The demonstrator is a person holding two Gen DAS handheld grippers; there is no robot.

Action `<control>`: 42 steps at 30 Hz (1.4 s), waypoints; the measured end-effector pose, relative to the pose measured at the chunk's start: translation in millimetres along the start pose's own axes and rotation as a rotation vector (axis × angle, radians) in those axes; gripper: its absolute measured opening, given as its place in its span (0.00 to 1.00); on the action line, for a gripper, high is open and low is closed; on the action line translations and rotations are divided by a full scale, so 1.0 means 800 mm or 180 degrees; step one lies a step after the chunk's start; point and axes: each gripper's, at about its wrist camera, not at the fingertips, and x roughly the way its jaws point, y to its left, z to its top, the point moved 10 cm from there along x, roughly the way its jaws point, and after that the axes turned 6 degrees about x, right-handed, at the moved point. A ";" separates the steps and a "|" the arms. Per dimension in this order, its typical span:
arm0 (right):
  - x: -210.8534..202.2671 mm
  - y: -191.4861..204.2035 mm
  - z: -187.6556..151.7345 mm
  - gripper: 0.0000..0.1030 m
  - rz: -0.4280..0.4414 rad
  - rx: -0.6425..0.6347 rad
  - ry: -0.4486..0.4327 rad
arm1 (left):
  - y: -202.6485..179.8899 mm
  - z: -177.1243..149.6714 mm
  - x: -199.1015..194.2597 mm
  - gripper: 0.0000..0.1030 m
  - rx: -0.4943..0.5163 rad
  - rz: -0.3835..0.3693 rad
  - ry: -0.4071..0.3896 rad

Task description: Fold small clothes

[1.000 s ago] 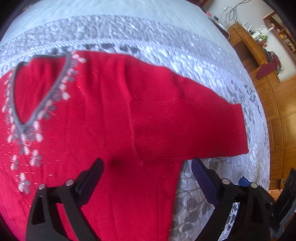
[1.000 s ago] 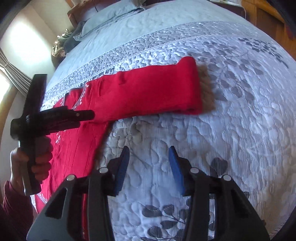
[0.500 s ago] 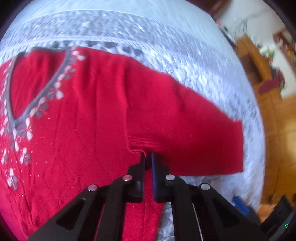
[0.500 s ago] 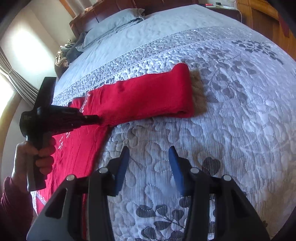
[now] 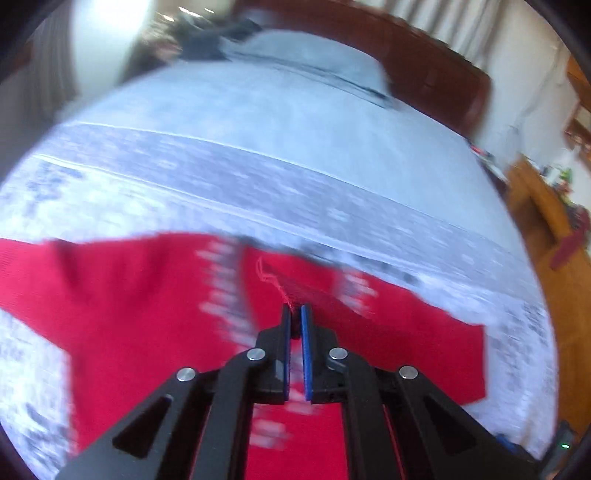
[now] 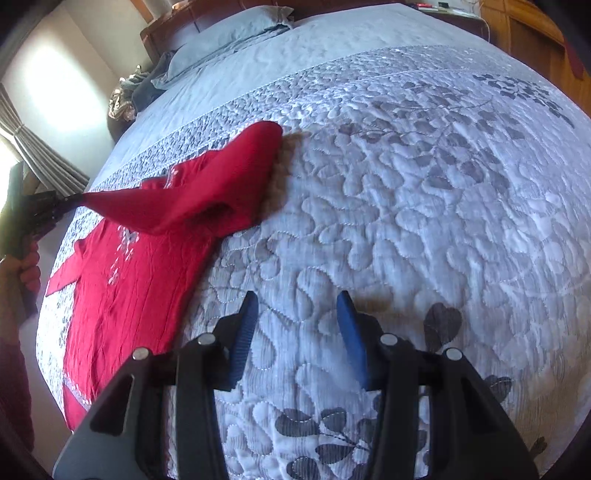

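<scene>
A bed (image 6: 424, 192) covered in a pale grey quilt with a leaf pattern fills both views. A grey pillow (image 6: 229, 37) lies at the top centre of the right wrist view, against a dark wooden headboard (image 6: 162, 33). A red sweater (image 6: 133, 280) lies flat on the quilt at the left of that view; its sleeve (image 6: 207, 192) is lifted off the bed, stretching from centre towards the left edge. There the left gripper (image 5: 294, 314) has its jaws closed on the sleeve's edge, a loose red thread showing at the tips. The right gripper (image 6: 295, 332), lower centre, hovers over bare quilt with jaws open, holding nothing.
</scene>
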 end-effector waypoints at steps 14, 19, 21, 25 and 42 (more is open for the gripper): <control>0.107 0.107 0.067 0.69 0.0498 0.0207 0.0627 | 0.165 -0.046 0.063 0.05 -0.0359 0.0269 0.0231; 0.148 0.112 0.082 0.55 0.0317 0.0314 0.0909 | 0.184 -0.058 0.066 0.05 -0.0374 0.0283 0.0279; 0.150 0.111 0.078 0.27 0.0204 0.0220 0.0938 | 0.193 -0.067 0.074 0.04 -0.0327 0.0415 0.0346; 0.148 0.096 0.070 0.08 0.0253 0.0322 0.1013 | 0.199 -0.078 0.083 0.04 -0.0285 0.0389 0.0336; 0.089 0.152 0.014 0.41 -0.0313 -0.0477 0.0479 | 0.447 -0.080 -0.034 0.54 -0.0884 0.0942 0.0363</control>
